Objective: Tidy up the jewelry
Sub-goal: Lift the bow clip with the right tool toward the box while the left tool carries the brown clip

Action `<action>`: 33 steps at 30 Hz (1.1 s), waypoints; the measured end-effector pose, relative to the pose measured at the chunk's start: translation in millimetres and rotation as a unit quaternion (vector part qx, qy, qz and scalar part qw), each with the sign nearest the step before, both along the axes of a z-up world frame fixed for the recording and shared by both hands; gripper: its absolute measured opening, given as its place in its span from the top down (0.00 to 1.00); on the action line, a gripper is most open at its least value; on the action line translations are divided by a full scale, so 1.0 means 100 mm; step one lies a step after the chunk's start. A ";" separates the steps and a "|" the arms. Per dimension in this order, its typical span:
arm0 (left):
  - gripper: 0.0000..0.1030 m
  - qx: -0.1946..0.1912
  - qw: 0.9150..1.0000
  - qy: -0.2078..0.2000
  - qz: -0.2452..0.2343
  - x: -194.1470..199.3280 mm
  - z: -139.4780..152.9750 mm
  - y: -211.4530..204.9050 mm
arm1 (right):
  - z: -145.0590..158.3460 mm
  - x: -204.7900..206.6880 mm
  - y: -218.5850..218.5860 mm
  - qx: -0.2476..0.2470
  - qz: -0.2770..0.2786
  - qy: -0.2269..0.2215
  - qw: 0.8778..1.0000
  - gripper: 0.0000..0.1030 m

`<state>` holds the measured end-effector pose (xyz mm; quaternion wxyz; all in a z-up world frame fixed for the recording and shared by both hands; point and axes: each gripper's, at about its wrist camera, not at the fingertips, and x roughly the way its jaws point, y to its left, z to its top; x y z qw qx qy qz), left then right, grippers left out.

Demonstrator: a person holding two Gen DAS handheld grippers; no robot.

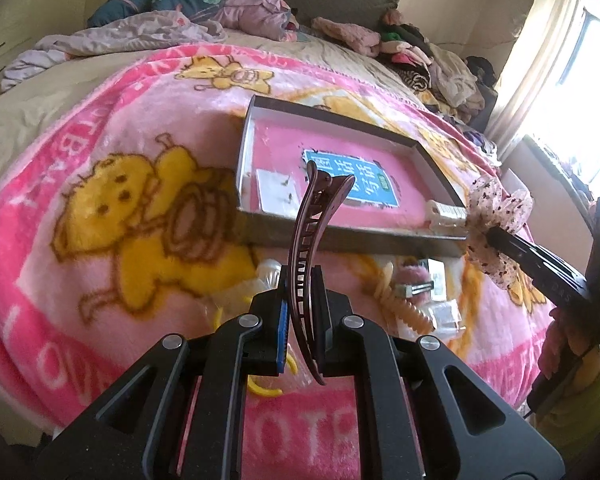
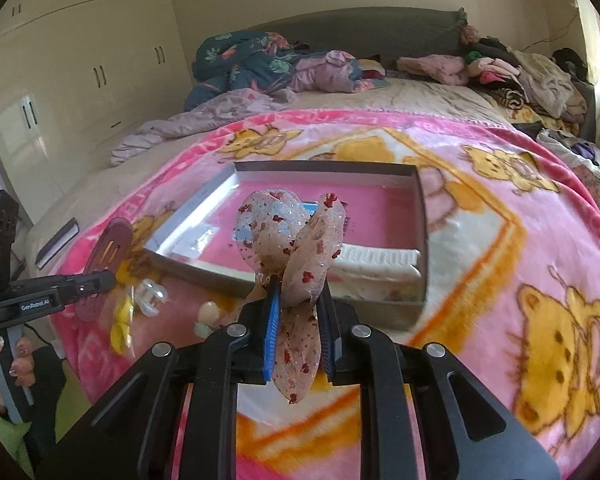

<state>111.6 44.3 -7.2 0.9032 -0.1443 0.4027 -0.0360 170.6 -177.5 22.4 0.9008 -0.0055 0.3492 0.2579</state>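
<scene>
In the left wrist view my left gripper (image 1: 301, 280) is shut on a long curved brown hair clip (image 1: 306, 216) that sticks up above the blanket. Beyond it lies a shallow open box (image 1: 244, 168) with a pink floor, holding a white earring card (image 1: 276, 192) and a white clip (image 1: 446, 214). My right gripper (image 2: 300, 292) is shut on a sheer bow with red spots (image 2: 296, 248), held above the box's near wall (image 2: 204, 276). Each gripper shows in the other's view: the right gripper (image 1: 496, 238) with the bow (image 1: 496, 204), the left gripper (image 2: 100, 280) with the brown clip (image 2: 108, 248).
Loose pieces lie on the pink bear blanket (image 1: 100, 264) in front of the box: a yellow spiral tie (image 1: 404, 308), a pink fuzzy clip (image 1: 414, 278), clear packets (image 1: 444, 316), a yellow ring (image 1: 264, 390). Clothes are piled at the bed's far end (image 2: 260, 64). A hand (image 2: 4, 360) holds the left gripper's handle.
</scene>
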 end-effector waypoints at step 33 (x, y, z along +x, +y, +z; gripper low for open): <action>0.96 -0.001 0.999 -0.017 -0.028 0.80 0.24 -0.09 | 0.19 0.67 0.16 0.006 -0.023 -0.026 0.999 0.84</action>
